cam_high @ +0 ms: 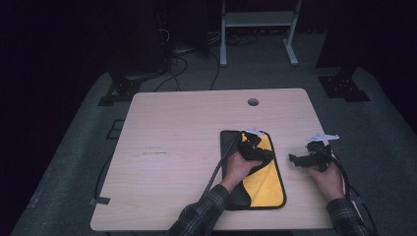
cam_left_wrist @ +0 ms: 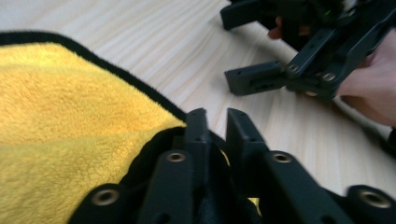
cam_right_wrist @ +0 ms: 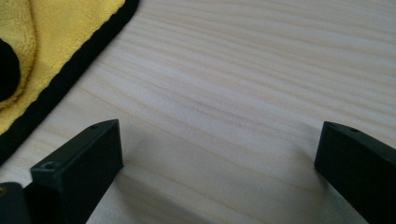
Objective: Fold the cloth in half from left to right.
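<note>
Yellow cloth lies flat, long axis seemingly running near-to-far across table.

Your left gripper points low, its fingers a narrow gap apart. Your right gripper rests level, fingers spread wide.

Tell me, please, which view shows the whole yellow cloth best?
The high view: the yellow cloth lies whole on the table there. The left gripper view gives a close patch of it, the right gripper view one black-edged corner.
</note>
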Action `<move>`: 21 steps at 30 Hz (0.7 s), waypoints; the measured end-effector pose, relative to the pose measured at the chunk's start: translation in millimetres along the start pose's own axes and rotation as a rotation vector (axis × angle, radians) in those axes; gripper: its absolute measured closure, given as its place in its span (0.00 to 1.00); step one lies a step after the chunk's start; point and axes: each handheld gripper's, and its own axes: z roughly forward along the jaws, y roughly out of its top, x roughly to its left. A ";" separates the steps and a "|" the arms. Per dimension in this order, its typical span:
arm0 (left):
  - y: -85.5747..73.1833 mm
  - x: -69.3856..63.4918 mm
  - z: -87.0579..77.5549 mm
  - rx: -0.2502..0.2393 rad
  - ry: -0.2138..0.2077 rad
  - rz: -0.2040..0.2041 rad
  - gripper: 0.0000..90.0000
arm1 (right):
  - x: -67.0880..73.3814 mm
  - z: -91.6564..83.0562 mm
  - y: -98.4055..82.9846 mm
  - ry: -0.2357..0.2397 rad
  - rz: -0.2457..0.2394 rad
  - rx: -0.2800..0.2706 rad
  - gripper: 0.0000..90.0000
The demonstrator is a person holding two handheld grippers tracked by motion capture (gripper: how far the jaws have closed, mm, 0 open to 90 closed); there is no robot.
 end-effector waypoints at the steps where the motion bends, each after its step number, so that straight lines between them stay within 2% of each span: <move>1: 0.8 -0.9 -3.7 -0.003 0.000 0.008 0.80 | 0.0 0.0 0.0 0.000 0.000 0.000 0.00; 5: 0.7 -4.1 -27.5 -0.010 0.030 0.035 0.64 | 0.0 0.0 0.0 0.000 0.000 0.000 0.00; 6: -0.8 -3.6 -34.7 -0.012 0.040 0.036 0.58 | 0.0 0.0 0.0 0.000 0.000 0.000 0.00; 8: -5.1 -2.2 -48.0 -0.031 0.060 0.035 0.53 | 0.0 0.0 0.0 0.000 0.000 0.000 0.00; 13: -22.4 1.4 -81.9 -0.044 0.171 0.049 0.40 | -0.1 0.1 0.0 0.000 -0.001 -0.001 0.00; 16: -33.6 5.5 -99.4 -0.030 0.245 0.062 0.35 | -0.1 0.1 0.0 0.000 -0.002 -0.001 0.00; 21: -49.1 13.2 -120.8 -0.003 0.336 0.058 0.33 | -0.1 0.1 0.0 -0.001 -0.001 -0.001 0.00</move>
